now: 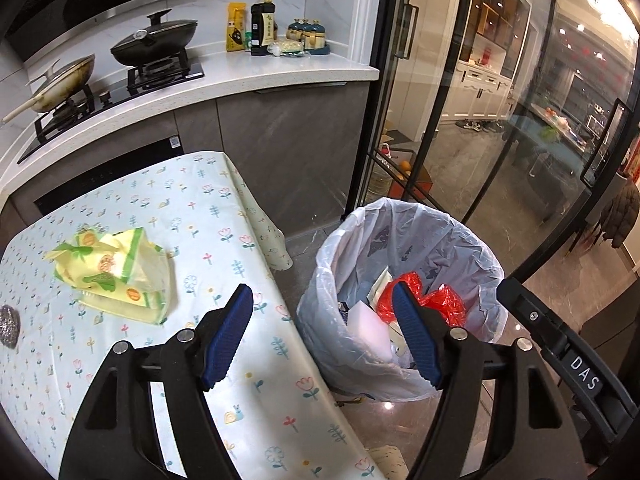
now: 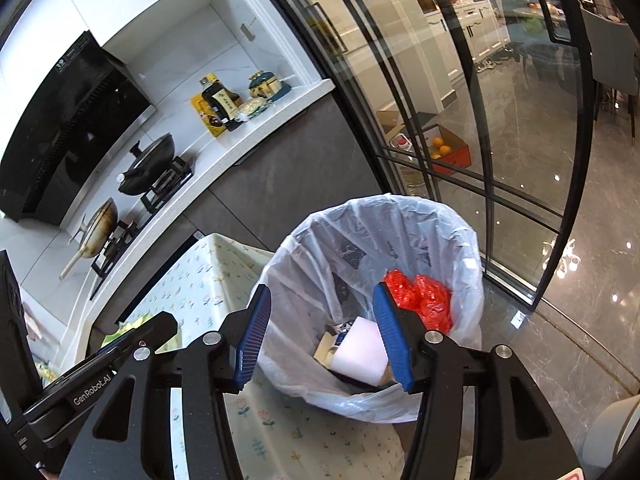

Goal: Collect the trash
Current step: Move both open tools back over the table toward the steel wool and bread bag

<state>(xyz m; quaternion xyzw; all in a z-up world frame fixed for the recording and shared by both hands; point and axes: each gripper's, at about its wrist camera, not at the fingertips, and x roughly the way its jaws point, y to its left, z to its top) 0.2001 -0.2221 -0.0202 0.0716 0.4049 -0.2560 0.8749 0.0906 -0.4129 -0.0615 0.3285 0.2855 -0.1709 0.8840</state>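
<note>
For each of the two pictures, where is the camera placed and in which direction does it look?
Left wrist: on the left gripper, looking down over the floral table edge with the yellow package; open blue fingers and part of the other gripper show.
Right wrist: on the right gripper, looking down into the trash bin; open fingers and the other gripper's body show.
Shared: bin, red bag, white block, stove, glass doors.

My left gripper (image 1: 324,300) tilts downward, jaws spread wide and empty. My right gripper (image 2: 320,300) angles down too, jaws parted, holding nothing.
</note>
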